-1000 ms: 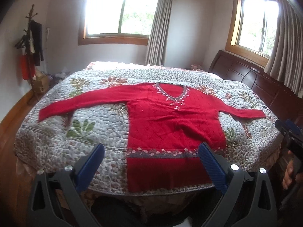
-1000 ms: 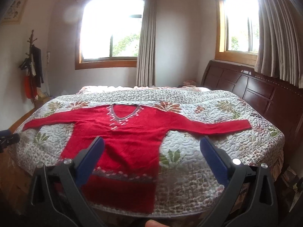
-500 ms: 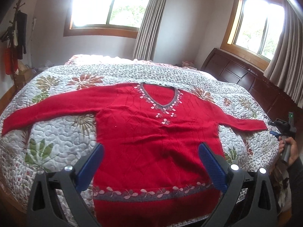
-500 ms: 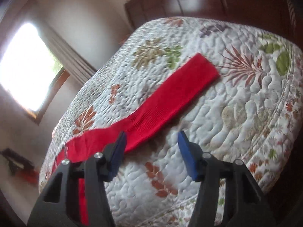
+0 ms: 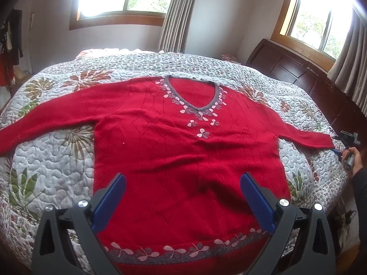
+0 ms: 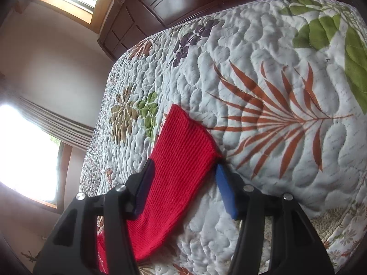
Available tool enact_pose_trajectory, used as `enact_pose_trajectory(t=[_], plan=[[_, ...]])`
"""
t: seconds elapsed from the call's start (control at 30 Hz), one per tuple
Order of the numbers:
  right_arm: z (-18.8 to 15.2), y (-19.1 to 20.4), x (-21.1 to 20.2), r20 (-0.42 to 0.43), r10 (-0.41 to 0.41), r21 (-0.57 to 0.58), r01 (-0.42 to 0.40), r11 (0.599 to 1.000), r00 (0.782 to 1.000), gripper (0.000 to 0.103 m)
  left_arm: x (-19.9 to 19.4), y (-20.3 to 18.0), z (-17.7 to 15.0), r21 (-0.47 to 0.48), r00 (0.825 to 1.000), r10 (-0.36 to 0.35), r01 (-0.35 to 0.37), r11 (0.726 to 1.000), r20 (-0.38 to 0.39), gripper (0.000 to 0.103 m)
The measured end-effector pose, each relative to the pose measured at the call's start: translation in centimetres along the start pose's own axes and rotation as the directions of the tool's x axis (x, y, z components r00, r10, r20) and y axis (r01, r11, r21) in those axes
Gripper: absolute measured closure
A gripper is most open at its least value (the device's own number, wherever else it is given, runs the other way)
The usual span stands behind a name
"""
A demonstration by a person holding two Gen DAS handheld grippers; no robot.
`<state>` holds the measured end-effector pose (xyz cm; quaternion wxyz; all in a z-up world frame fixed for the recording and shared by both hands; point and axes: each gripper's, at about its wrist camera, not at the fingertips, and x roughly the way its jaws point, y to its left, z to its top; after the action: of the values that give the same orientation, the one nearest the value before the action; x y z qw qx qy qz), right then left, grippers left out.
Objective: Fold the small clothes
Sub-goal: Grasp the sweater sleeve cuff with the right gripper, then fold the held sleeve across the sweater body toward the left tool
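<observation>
— Right wrist view first: what does it give you?
— The right gripper (image 6: 183, 171), jaws moderately apart and straddling the sleeve cuff (image 6: 183, 142). The ribbed red end runs from between the blue pads (image 6: 226, 190) out toward 12 o'clock, lying flat on the quilt (image 6: 275, 80). I cannot tell whether the pads touch the knit.
— And the left wrist view?
— What the other misses — the whole red sweater (image 5: 183, 155), spread face up, neckline at 12 o'clock, hem band at 6. The left gripper (image 5: 183, 183) hovers over its lower body, jaws wide, holding nothing. At 3 o'clock a hand (image 5: 354, 160) holds the right gripper (image 5: 339, 145) at that cuff, with the headboard (image 5: 298, 73) beyond.
</observation>
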<state>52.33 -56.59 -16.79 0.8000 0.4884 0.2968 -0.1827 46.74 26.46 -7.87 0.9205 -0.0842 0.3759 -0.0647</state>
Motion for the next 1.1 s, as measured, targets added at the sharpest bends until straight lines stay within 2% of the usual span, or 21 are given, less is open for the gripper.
enact_pose_trajectory(t=[0.03,0.1,0.13,0.2,0.27,0.33,0.43,0.47,0.5,0.53,0.6,0.73,0.83,0.87,0.93,1.1], plan=[[0.1,0.2,0.1,0.003,-0.007,-0.004,0.007,1.000,1.000,0.057,0.0,0.2,-0.1,-0.007,1.000,-0.004,0.004,1.000,0.008,0.004],[0.3,0.7,1.0,-0.022,-0.021,-0.033,0.020,0.999,1.000,0.095,0.2,0.7,-0.3,-0.019,0.999,-0.033,0.033,0.999,0.006,0.004],[0.3,1.0,1.2,-0.023,-0.043,-0.055,0.041,0.998,0.999,0.099,0.5,1.2,-0.4,-0.032,0.998,-0.064,0.064,0.997,-0.005,0.004],[0.1,2.3,1.1,-0.001,-0.053,-0.114,0.053,0.992,0.999,0.099,1.0,2.2,-0.6,-0.068,0.990,-0.132,0.129,0.989,-0.041,0.004],[-0.8,4.4,0.3,0.020,-0.031,-0.188,0.034,0.982,0.999,0.099,1.4,3.5,-0.8,-0.119,0.973,-0.219,0.209,0.971,-0.073,0.004],[-2.3,7.6,-0.5,0.032,-0.012,-0.287,0.020,0.958,0.999,0.099,1.6,4.9,-0.7,-0.166,0.960,-0.267,0.251,0.954,-0.086,0.004],[-5.4,13.4,-1.6,0.041,0.009,-0.451,0.011,0.893,0.999,0.100,2.0,6.0,-0.5,-0.192,0.949,-0.287,0.260,0.946,-0.133,0.004],[-6.7,15.3,-2.1,0.046,0.016,-0.501,0.009,0.866,0.999,0.099,2.1,6.5,-0.5,-0.208,0.940,-0.311,0.279,0.938,-0.141,0.004],[-8.1,17.4,-2.4,0.046,0.026,-0.552,0.003,0.834,0.999,0.099,2.0,7.0,-0.4,-0.233,0.928,-0.347,0.311,0.921,-0.136,0.004],[-9.5,19.4,-2.7,0.042,0.034,-0.596,-0.002,0.803,0.999,0.100,1.9,7.7,-0.3,-0.270,0.908,-0.402,0.361,0.893,-0.115,0.004],[-12.4,22.9,-3.1,0.025,0.055,-0.665,-0.025,0.747,0.998,0.099,1.4,8.4,-0.1,-0.296,0.888,-0.453,0.413,0.861,-0.081,0.004],[-17.9,28.3,-3.2,-0.020,0.095,-0.745,-0.079,0.662,0.995,0.100,0.8,9.2,0.9,-0.273,0.905,-0.421,0.391,0.879,-0.060,0.004],[-22.2,31.4,-2.3,-0.062,0.114,-0.785,-0.119,0.608,0.991,0.100,0.6,10.2,1.6,-0.263,0.927,-0.372,0.348,0.900,-0.044,0.004],[-23.6,32.1,-1.8,-0.082,0.116,-0.793,-0.135,0.594,0.990,0.100,0.6,10.5,1.8,-0.262,0.927,-0.374,0.352,0.899,-0.038,0.004],[-26.8,33.3,-0.8,-0.121,0.111,-0.810,-0.163,0.564,0.986,0.100,1.0,11.2,2.5,-0.277,0.914,-0.405,0.381,0.882,-0.033,0.004],[-35.8,34.7,2.3,-0.214,0.072,-0.842,-0.221,0.492,0.974,0.100,3.1,12.4,5.1,-0.332,0.870,-0.493,0.473,0.816,0.028,0.004]])
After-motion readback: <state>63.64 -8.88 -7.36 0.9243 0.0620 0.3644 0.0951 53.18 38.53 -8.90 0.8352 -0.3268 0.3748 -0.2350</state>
